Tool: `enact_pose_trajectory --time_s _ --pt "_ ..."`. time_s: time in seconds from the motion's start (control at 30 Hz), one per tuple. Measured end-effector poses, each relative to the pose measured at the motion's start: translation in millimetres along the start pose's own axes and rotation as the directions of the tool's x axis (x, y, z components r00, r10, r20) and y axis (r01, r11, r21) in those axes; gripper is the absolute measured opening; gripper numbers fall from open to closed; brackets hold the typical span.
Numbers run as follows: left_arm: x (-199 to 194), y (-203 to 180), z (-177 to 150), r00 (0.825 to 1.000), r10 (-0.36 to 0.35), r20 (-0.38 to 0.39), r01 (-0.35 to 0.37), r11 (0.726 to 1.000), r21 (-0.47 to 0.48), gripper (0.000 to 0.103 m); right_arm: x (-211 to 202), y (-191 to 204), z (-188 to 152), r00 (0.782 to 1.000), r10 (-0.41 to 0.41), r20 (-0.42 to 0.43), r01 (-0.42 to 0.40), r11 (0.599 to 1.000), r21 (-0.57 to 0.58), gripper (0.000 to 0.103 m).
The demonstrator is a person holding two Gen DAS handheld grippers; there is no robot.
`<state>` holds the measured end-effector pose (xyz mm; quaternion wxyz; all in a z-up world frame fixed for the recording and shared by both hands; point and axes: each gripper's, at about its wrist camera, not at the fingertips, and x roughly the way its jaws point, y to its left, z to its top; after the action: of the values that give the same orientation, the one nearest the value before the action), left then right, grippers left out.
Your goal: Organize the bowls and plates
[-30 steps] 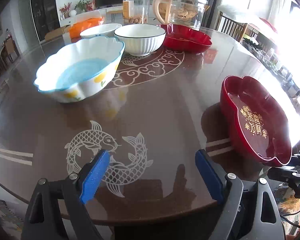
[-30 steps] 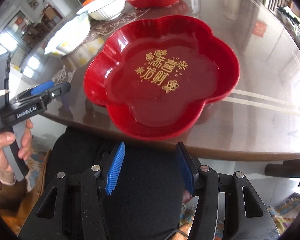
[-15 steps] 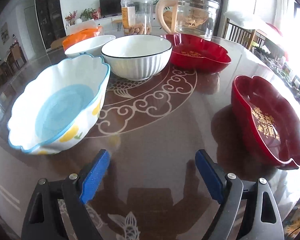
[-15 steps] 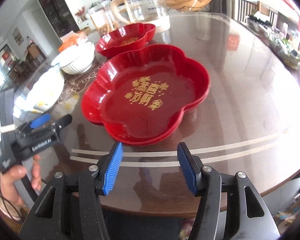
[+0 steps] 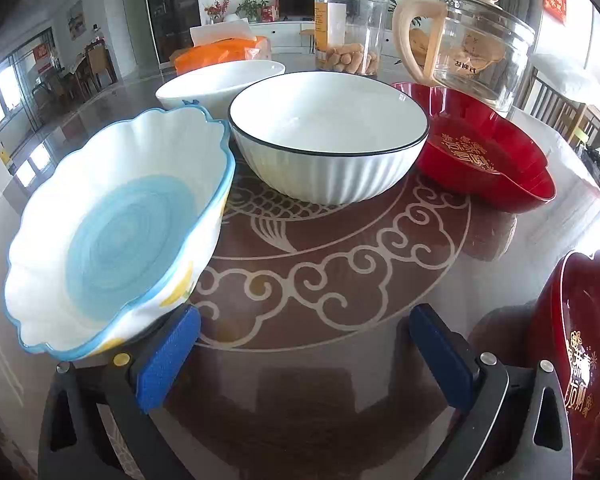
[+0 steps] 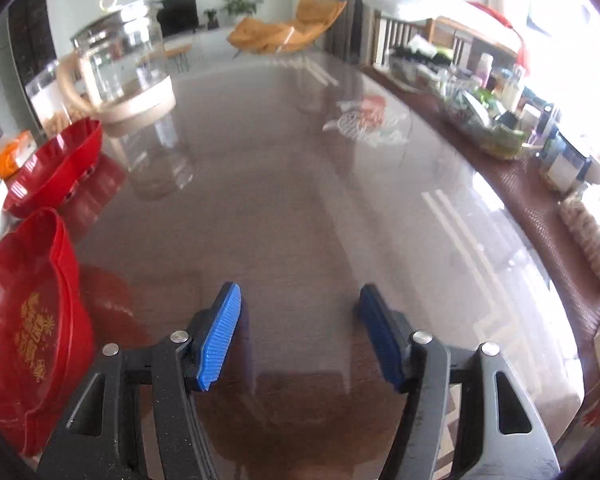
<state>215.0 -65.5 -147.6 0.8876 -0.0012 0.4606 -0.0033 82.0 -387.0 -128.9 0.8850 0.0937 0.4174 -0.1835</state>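
On the far left of the worktop, just beside my left tongs, sits the scalloped bowl with the blue rim and blue centre; its outer wall is just over, perhaps touching, my left blue pad. My left tongs are spread wide and hold nothing.

Behind it is a plain white bowl, and to its right the ribbed white bowl with the dark rim, very near the scalloped one. Next comes the far red plate, flower-shaped, with gold Chinese characters I cannot read from this angle. At the right edge is the near red plate, also carrying gold characters and small flower marks.

I judge the job barely begun: nothing is stacked, and both tongs are only approaching. The likely first step is gathering bowls, so my left tongs need to shift left and set one pad inside the scalloped rim, one outside, then close gently because the ware looks glazed and slippery.

My right tongs hang open and empty over bare worktop, with the near red plate well to their left; they must swing left to reach its rim.

At the back, a clear jar with a yellow label and a glass kettle carry print too small to read.
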Motion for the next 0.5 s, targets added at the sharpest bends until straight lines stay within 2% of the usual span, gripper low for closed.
enact_pose_trajectory --time_s 0.03,0.07,0.1,0.2,0.5 --pt "0 0 0 1.0 0.0 0.0 0.0 1.0 0.0 0.103 3 1 5 0.999 0.03 -0.01 -0.03 1.0 0.0 0.07" --pt "0 0 0 1.0 0.0 0.0 0.0 1.0 0.0 0.103 8 4 8 0.998 0.046 -0.039 -0.047 0.999 -0.004 0.076" --pt "0 0 0 1.0 0.0 0.0 0.0 1.0 0.0 0.103 9 9 12 0.998 0.044 -0.041 -0.045 0.999 -0.026 0.082" --pt "1 1 0 1.0 0.0 0.0 0.0 1.0 0.0 0.103 6 15 20 0.997 0.049 -0.052 -0.051 0.998 -0.044 0.089" --pt "0 0 0 1.0 0.001 0.0 -0.001 1.0 0.0 0.103 -1 16 22 0.997 0.048 -0.054 -0.051 0.998 -0.046 0.09"
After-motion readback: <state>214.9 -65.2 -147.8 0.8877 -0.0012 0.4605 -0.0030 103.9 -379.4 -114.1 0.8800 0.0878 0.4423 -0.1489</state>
